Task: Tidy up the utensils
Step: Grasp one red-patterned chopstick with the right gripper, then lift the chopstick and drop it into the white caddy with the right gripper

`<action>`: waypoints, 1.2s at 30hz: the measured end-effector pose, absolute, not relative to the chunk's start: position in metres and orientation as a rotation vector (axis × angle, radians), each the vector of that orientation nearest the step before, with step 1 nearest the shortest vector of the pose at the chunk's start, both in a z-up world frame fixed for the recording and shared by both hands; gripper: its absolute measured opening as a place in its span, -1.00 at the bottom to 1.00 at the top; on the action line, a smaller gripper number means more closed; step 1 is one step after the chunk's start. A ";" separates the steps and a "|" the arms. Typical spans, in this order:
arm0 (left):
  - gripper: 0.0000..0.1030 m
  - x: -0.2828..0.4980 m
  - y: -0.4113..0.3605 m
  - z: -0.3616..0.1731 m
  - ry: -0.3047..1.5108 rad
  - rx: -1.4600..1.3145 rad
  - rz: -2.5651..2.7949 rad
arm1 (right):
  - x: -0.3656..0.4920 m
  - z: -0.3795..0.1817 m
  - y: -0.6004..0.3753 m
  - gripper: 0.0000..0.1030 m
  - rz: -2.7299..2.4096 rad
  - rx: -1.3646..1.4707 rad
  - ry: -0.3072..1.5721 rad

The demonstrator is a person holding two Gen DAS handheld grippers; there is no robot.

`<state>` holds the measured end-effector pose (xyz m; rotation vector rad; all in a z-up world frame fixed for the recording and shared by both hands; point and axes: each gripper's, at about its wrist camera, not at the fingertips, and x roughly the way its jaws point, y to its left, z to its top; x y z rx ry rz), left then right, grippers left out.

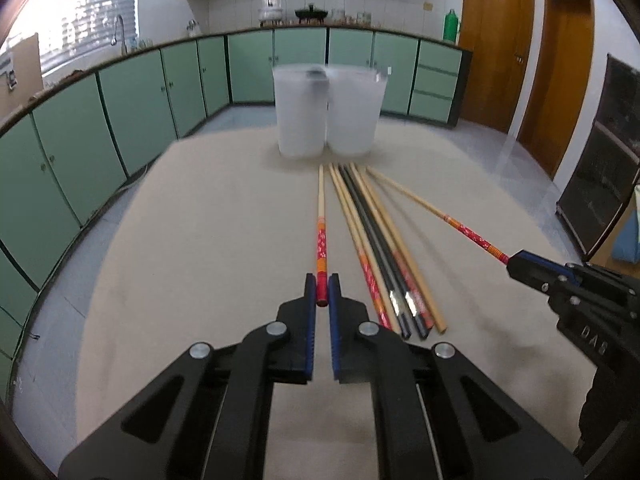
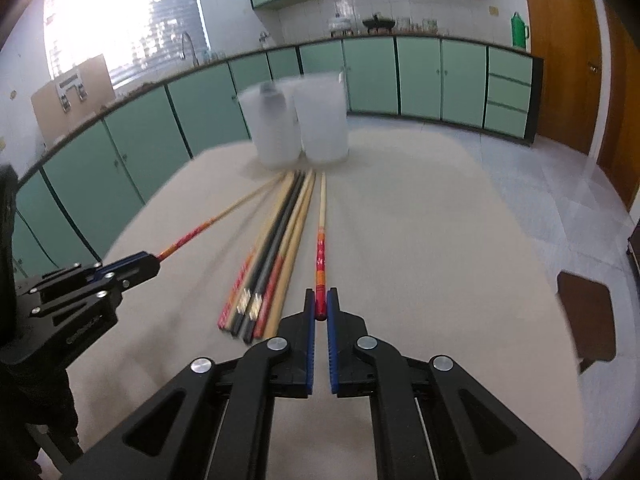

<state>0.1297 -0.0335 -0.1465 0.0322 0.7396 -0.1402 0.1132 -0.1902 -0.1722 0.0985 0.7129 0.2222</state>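
My left gripper (image 1: 322,283) is shut on the red end of a red-patterned wooden chopstick (image 1: 321,236). My right gripper (image 2: 320,298) is shut on the red end of a matching chopstick (image 2: 321,248). Each gripper shows in the other view: the right gripper (image 1: 516,262) at the right, the left gripper (image 2: 150,260) at the left. Between them a bundle of several chopsticks (image 1: 380,248), wooden and black, lies on the beige table (image 1: 200,240); it shows blurred in the right wrist view (image 2: 272,256). Two frosted plastic cups (image 1: 328,112) stand side by side just beyond the tips, also in the right wrist view (image 2: 298,120).
Green kitchen cabinets (image 1: 120,112) run along the back and left. Wooden doors (image 1: 496,48) are at the right. A brown chair (image 2: 588,320) stands by the table's right side. A dark cabinet (image 1: 600,168) is at the far right.
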 end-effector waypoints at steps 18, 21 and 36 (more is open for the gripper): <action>-0.90 0.161 -0.026 -0.032 0.513 -0.008 -0.214 | 0.157 -0.049 -0.206 -0.89 0.294 0.080 0.538; -0.90 0.170 -0.024 -0.026 0.506 -0.014 -0.227 | 0.169 -0.037 -0.206 -0.89 0.307 0.070 0.533; -0.90 0.226 -0.024 0.060 0.324 -0.047 -0.243 | 0.239 0.076 -0.210 -0.89 0.353 0.103 0.303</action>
